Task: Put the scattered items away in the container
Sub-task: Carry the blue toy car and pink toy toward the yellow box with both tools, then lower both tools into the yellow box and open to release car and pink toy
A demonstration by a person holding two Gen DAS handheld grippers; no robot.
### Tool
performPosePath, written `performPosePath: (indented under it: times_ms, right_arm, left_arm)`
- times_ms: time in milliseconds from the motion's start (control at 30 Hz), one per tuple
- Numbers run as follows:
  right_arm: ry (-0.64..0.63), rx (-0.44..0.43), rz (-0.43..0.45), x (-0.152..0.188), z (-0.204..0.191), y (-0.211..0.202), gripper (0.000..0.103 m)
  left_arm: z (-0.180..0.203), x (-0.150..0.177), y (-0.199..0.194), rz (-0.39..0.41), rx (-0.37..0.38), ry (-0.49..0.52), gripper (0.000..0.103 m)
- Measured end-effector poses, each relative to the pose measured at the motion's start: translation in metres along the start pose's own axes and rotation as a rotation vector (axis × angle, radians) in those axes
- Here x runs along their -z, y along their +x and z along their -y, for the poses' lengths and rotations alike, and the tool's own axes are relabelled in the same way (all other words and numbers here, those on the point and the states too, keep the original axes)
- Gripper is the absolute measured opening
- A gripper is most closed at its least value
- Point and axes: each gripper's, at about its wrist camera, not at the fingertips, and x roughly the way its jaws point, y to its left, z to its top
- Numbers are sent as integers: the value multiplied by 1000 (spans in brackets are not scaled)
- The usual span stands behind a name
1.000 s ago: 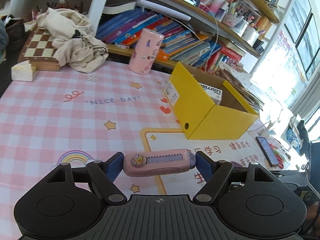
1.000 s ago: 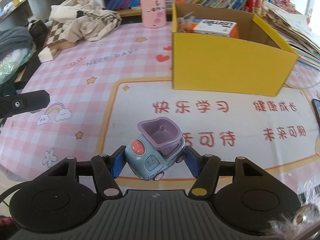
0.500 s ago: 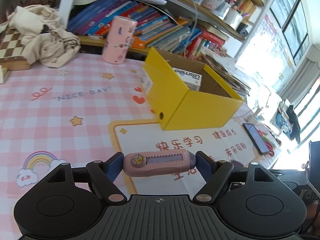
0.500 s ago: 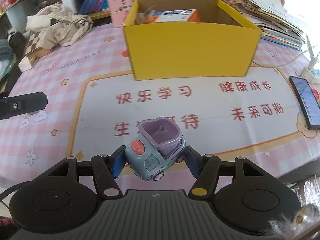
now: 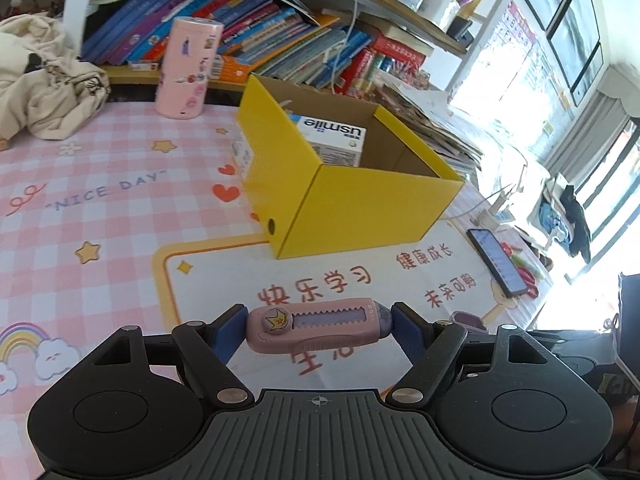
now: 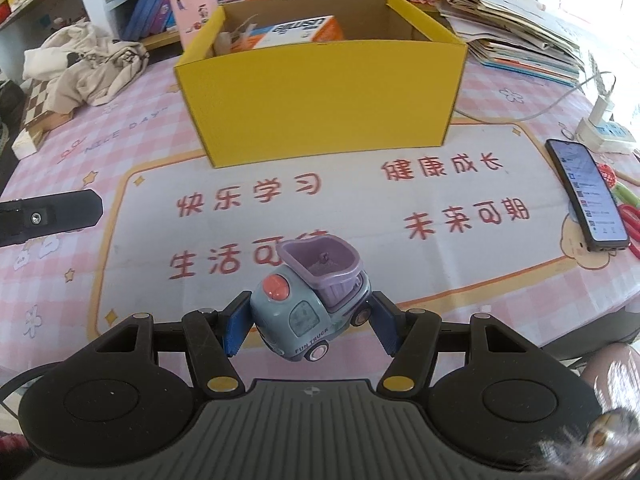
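Carrying step: the left claw (image 5: 318,326) pinched a pink utility knife (image 5: 316,330), the right claw (image 6: 306,326) a toy truck (image 6: 310,304), both low in frame. Next: over the yellow box (image 6: 320,92) at upper centre, then release.

table (image 6: 60,280): pink mat | on it: yellow box (image 6: 320,96), phone (image 6: 586,194), pink tin (image 5: 186,68)

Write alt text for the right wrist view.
The right gripper clamps a blue toy truck with a purple bucket above a printed table mat. Beyond stands an open yellow box holding a toothpaste carton; a phone lies at right.
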Motion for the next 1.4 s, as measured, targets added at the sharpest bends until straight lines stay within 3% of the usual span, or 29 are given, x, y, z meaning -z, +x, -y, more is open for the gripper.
performPosePath:
  times_ms: [300, 567, 800, 967, 1233, 1400]
  right_arm:
    - [4, -15, -14, -15, 24, 10, 60]
    - [-71, -42, 13, -35, 35, 12, 60]
    - [-151, -63, 153, -62, 49, -14, 60]
    - [-197, -96, 265, -87, 63, -32, 60]
    - [-243, -134, 359, -144, 87, -28, 60]
    - [-286, -172, 360, -179, 91, -7, 60]
  left_arm:
    - [21, -9, 22, -22, -11, 29, 79]
    - [46, -23, 28, 20, -39, 73, 79]
    - [83, -46, 22, 132, -45, 168, 79]
    - [99, -68, 25, 200, -77, 177, 79]
    - [101, -97, 44, 237, -175, 161, 79]
    - [101, -114, 72, 199, -231, 189, 79]
